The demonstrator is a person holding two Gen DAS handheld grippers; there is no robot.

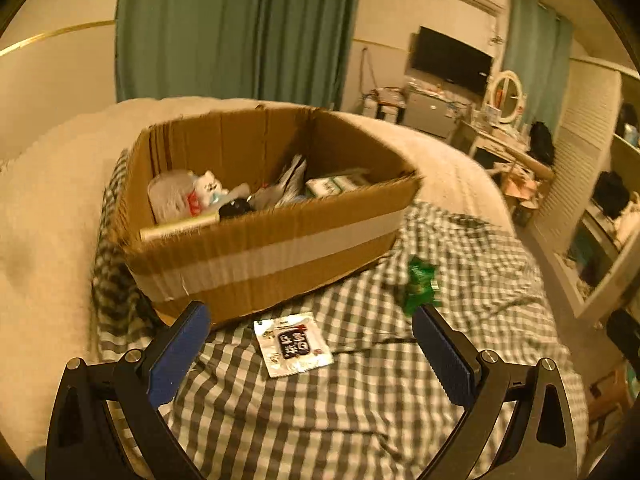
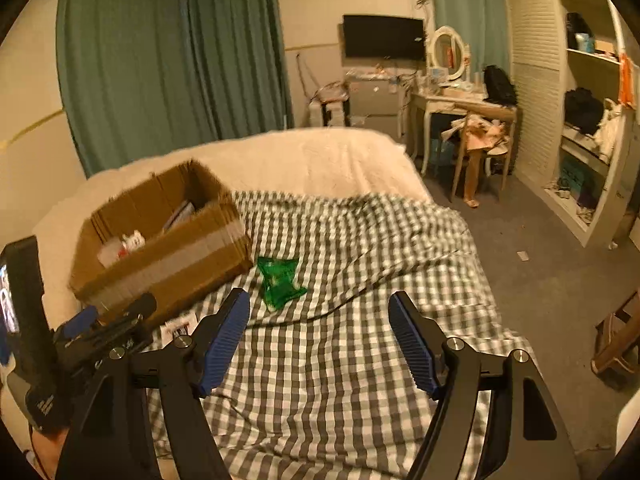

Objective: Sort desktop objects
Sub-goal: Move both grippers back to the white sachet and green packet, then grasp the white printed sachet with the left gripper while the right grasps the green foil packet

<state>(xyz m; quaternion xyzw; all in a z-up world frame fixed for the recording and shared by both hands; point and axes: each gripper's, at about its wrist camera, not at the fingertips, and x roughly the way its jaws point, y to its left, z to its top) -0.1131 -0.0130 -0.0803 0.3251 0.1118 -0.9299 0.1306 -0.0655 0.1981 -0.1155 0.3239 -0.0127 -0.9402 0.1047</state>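
We see 2 loose things left on the checked cloth [image 1: 360, 400]: a white packet [image 1: 293, 344] low in the middle of the left wrist view, just in front of the cardboard box [image 1: 272, 248], and a green packet [image 2: 280, 282] at centre in the right wrist view, just beside the box's right corner; both look light, thin and crinkly, likely slippery film, so we judge an edge pinch best, since each lies flat on soft cloth that may bunch up with it. The left gripper [image 1: 310, 322] is spread wide and empty, above the white packet; the right gripper [image 2: 320, 304] is likewise wide and empty, near the green one. The white packet bears a dark panel with pale characters; we cannot read them, nor any print on the green packet.
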